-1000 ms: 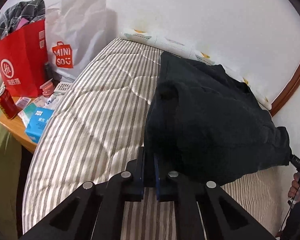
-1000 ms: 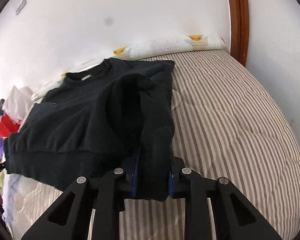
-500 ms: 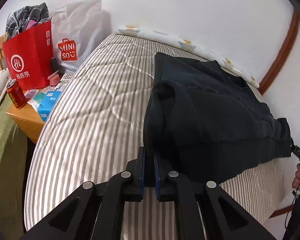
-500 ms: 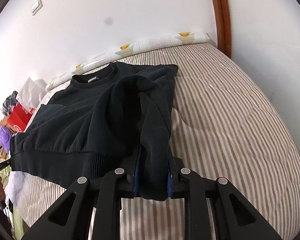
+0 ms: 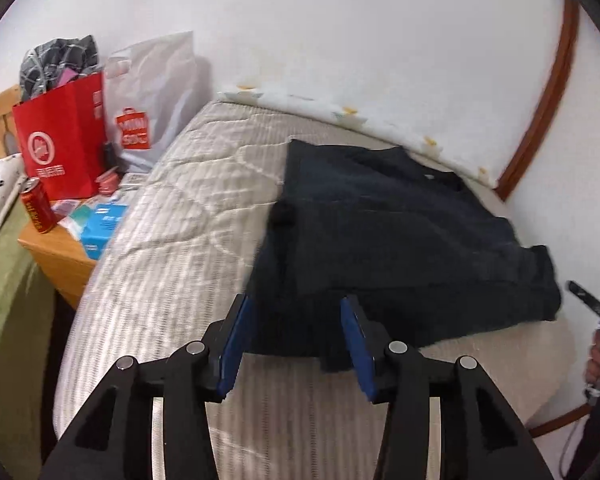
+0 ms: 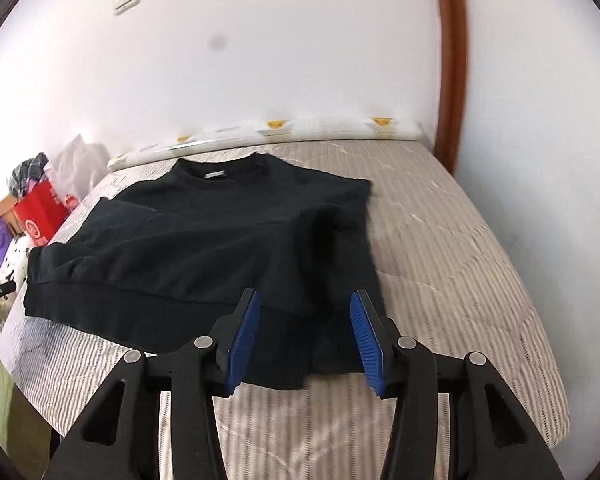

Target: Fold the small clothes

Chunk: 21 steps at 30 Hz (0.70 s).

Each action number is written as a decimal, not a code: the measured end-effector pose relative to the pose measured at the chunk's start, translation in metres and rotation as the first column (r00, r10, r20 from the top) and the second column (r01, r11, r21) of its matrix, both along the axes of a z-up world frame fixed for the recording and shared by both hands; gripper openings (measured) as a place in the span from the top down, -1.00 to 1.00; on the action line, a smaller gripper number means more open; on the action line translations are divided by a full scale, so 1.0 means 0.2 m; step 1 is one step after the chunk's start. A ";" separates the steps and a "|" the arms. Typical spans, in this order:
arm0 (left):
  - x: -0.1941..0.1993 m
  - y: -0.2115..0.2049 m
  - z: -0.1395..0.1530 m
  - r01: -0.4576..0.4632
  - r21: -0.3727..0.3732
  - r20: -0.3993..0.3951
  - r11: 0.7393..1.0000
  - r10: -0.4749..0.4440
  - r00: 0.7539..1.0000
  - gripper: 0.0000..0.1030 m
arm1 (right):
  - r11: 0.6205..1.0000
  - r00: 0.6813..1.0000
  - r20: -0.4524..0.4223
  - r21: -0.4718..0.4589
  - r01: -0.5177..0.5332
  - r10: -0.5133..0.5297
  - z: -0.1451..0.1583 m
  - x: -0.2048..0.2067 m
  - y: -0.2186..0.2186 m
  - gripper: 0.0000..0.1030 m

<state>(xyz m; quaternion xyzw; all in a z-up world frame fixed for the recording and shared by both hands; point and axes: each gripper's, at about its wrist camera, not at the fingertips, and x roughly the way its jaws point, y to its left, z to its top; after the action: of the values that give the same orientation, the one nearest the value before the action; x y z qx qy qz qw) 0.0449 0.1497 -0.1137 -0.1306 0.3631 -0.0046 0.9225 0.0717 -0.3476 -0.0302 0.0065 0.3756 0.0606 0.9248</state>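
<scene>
A black sweatshirt [image 5: 388,240] lies on the striped bed [image 5: 172,248], collar toward the wall, with both sleeves folded in over the body. My left gripper [image 5: 296,320] is open, its blue pads [image 5: 236,340] on either side of the hem's left end. In the right wrist view the sweatshirt [image 6: 204,248] lies flat, and my right gripper [image 6: 306,316] is open over the hem's right end, with blue pads [image 6: 364,336] apart and nothing pinched.
A wooden side table [image 5: 56,256] left of the bed holds a red paper bag [image 5: 60,144], a white Miniso bag [image 5: 152,96], a red can [image 5: 38,208] and a blue box [image 5: 100,228]. A white wall and brown wooden trim [image 6: 448,60] stand behind the bed. The striped cover [image 6: 460,248] shows right of the sweatshirt.
Both grippers have opened and let go of the sweatshirt's folded sleeves. The cloth has dropped flat onto the bed. Both grippers have pulled back and up.
</scene>
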 end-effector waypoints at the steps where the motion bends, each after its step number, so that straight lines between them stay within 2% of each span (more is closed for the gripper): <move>1: -0.01 -0.02 0.00 0.016 -0.011 0.005 1.000 -0.016 1.000 0.15 | 1.000 1.000 -0.009 -0.002 0.003 -0.003 -0.02 0.01 0.02 0.09; 7: 0.03 -0.08 -0.07 0.061 -0.061 -0.016 0.996 -0.062 0.998 0.15 | 0.999 0.998 -0.060 0.051 0.018 -0.015 -0.17 0.08 0.06 0.09; 11: 0.11 -0.10 -0.13 0.055 -0.044 -0.041 0.998 -0.056 0.998 0.15 | 0.993 0.996 -0.072 0.098 0.060 -0.053 -0.22 0.15 0.03 0.09; 12: 0.13 -0.09 -0.14 0.046 -0.055 -0.048 0.997 -0.049 0.998 0.18 | 0.992 0.996 -0.073 0.112 0.065 -0.057 -0.23 0.16 0.03 0.10; 13: 0.15 -0.08 -0.16 0.042 -0.075 -0.053 0.996 -0.046 0.998 0.32 | 0.991 0.995 -0.072 0.115 0.073 -0.065 -0.24 0.18 0.03 0.12; 14: 0.16 -0.08 -0.17 0.044 -0.101 -0.060 0.994 -0.050 0.997 0.40 | 0.990 0.995 -0.066 0.112 0.079 -0.072 -0.24 0.18 0.04 0.37; 15: 0.18 -0.08 -0.18 0.042 -0.116 -0.071 0.992 -0.050 0.996 0.63 | 0.992 0.996 -0.053 0.098 0.081 -0.076 -0.24 0.19 0.05 0.64; 16: 0.19 -0.07 -0.17 0.032 -0.115 -0.063 0.993 -0.040 0.997 0.84 | 0.993 0.996 -0.049 0.089 0.076 -0.072 -0.24 0.19 0.06 0.65; 17: 0.19 -0.08 -0.15 0.032 -0.105 -0.041 0.994 -0.037 0.998 0.84 | 0.994 0.997 -0.034 0.091 0.067 -0.064 -0.22 0.18 0.07 0.78; 21: 0.20 -0.12 -0.01 0.056 -0.049 0.033 0.997 -0.055 0.998 0.87 | 0.985 0.997 0.052 0.167 0.044 -0.054 -0.10 0.09 0.00 0.82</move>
<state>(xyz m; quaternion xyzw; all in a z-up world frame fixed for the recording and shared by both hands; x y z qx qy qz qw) 0.0844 0.1266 -0.1157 -0.1433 0.3519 -0.0412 0.9241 0.0904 -0.3470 -0.0507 0.0907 0.3427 0.0689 0.9325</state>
